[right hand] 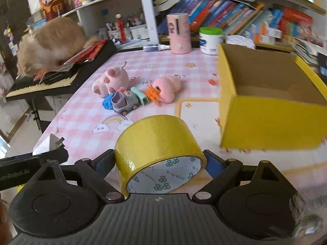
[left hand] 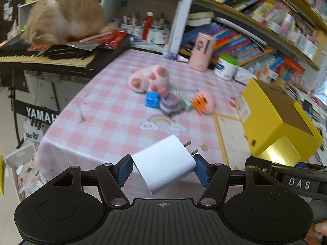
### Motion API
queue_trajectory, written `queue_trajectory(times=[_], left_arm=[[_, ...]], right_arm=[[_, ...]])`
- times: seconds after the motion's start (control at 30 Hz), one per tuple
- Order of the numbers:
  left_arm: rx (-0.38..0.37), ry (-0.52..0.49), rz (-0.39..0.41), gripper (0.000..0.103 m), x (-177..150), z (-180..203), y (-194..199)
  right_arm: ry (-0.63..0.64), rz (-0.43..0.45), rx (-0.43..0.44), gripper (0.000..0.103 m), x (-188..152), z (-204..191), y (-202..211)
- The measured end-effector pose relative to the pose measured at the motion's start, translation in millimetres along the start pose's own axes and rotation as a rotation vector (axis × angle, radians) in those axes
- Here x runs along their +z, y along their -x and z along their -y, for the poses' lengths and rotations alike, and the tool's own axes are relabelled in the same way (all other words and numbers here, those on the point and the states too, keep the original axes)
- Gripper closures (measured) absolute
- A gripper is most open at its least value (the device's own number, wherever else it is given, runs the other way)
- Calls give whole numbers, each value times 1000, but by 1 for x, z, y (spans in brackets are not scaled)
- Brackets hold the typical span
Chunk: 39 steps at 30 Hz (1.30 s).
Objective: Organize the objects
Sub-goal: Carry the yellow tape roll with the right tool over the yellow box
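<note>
My left gripper point(left hand: 162, 168) is shut on a white plug charger point(left hand: 163, 163) and holds it above the near table edge. My right gripper point(right hand: 159, 163) is shut on a roll of yellow tape point(right hand: 157, 149), also above the table. An open yellow cardboard box point(right hand: 265, 110) stands to the right; it also shows in the left wrist view point(left hand: 271, 122). In the table's middle lie a pink plush point(right hand: 111, 80), a second pink plush point(right hand: 168, 87), an orange hair clip point(right hand: 153, 92), a blue toy car point(right hand: 107, 102), a grey-purple toy truck point(right hand: 124, 101) and a green toy point(right hand: 140, 96).
A pink checked cloth covers the table point(right hand: 85, 110). A cat point(right hand: 51, 42) lies on a keyboard point(right hand: 40, 79) at the left. A pink canister point(right hand: 179, 33), a white jar point(right hand: 210, 40) and shelves of books point(right hand: 245, 18) line the back.
</note>
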State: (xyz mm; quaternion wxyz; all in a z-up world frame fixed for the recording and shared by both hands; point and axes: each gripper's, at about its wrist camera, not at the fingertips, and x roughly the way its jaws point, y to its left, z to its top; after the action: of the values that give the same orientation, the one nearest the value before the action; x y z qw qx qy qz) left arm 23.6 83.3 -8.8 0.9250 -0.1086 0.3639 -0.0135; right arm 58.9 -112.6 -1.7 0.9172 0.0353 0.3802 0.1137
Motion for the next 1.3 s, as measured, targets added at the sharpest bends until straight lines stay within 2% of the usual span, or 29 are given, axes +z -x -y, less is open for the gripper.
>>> queue_trajectory(times=[0.2,0.43,0.63,0.97,1.3], left_arm=[[-70,-59,-39,39,-18,19,5],[-165,-178,-83,39,-30,56,1],[-229,-260,-102,39,-33,87,-6],[-323,-367,-80,39,-24,141,-17],[-360,-400,-29,39,-8,174,-26]], right_arm=[[-6,9,-81,12,-32,7,27],[-106,-22,-178,12,-63,36,47],[-191,-22,-243,12,-76,61,62],[-281,0,-343,12,-76,106,80],[-281,22,-369,12,-54,137,78]])
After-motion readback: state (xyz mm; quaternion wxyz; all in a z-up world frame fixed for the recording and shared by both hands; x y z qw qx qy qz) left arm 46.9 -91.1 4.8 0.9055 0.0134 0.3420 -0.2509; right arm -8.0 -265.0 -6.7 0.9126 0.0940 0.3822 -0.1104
